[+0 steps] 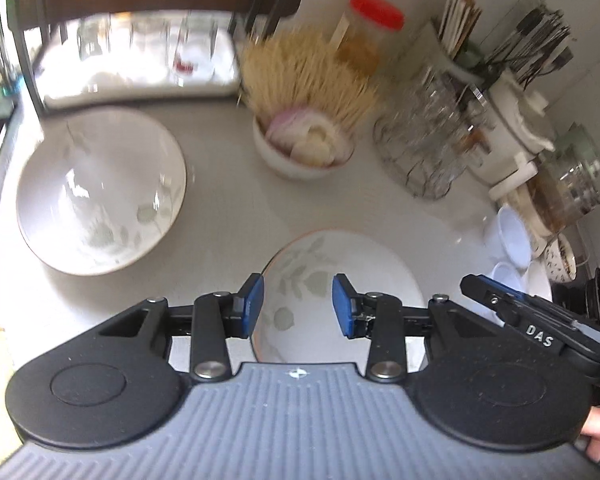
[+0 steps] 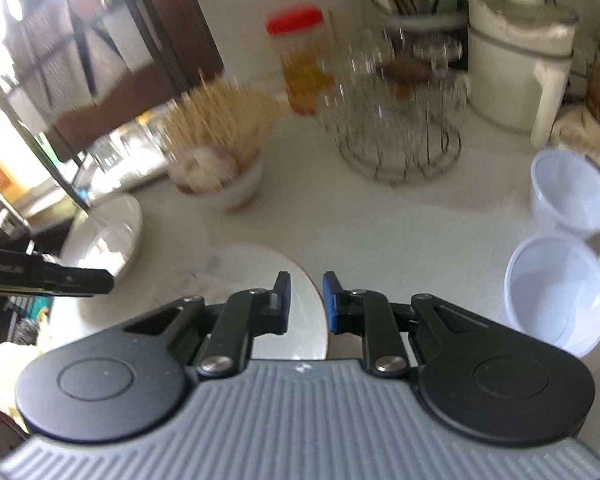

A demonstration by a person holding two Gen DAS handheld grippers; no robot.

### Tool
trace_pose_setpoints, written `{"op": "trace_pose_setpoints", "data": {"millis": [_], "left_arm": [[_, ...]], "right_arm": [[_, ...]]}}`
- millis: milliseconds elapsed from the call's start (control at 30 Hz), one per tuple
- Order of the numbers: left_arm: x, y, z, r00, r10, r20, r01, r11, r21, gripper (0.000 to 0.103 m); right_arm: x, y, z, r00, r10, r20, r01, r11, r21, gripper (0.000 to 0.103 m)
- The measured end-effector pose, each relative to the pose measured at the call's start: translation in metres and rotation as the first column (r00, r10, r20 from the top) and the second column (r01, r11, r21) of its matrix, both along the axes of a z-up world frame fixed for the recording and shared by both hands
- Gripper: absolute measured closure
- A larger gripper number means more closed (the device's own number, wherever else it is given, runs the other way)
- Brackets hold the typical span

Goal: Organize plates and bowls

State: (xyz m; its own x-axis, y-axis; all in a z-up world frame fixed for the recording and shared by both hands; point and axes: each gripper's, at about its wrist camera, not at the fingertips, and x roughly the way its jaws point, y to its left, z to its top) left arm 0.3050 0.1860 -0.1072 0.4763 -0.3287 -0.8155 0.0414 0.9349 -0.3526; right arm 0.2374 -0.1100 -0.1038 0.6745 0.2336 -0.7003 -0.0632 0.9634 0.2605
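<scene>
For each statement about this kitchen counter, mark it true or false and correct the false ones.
1. The jar behind the toothpicks has a red lid. True.
2. The left gripper is clamped on a bowl's rim. False: its jaws are apart with nothing pressed between them; the leaf-patterned dish lies on the counter below.
3. The large leaf-patterned bowl is filled with food. False: it is empty.
4. Two white plastic cups stand on the counter to the right of the right gripper. True.
5. The small bowl beside the toothpicks holds onion and garlic. True.
</scene>
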Motion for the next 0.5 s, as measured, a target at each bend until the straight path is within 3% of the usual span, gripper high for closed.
{"op": "trace_pose_setpoints", "data": {"millis": [300, 500], "left_arm": [[-0.018, 0.000, 0.059, 0.990, 0.031, 0.134, -0.023, 0.998, -0.060, 0.061], [-0.038, 0.002, 0.096, 0.974, 0.030, 0.222, -0.023, 0.999, -0.035, 0.061]], "right_arm": [[-0.019, 0.000, 0.056, 0.994, 0.009, 0.112, -0.011, 1.000, 0.021, 0.082], [-0.045, 0.005, 0.082, 0.984, -0.024, 0.178, 0.025, 1.000, -0.005, 0.082]]}}
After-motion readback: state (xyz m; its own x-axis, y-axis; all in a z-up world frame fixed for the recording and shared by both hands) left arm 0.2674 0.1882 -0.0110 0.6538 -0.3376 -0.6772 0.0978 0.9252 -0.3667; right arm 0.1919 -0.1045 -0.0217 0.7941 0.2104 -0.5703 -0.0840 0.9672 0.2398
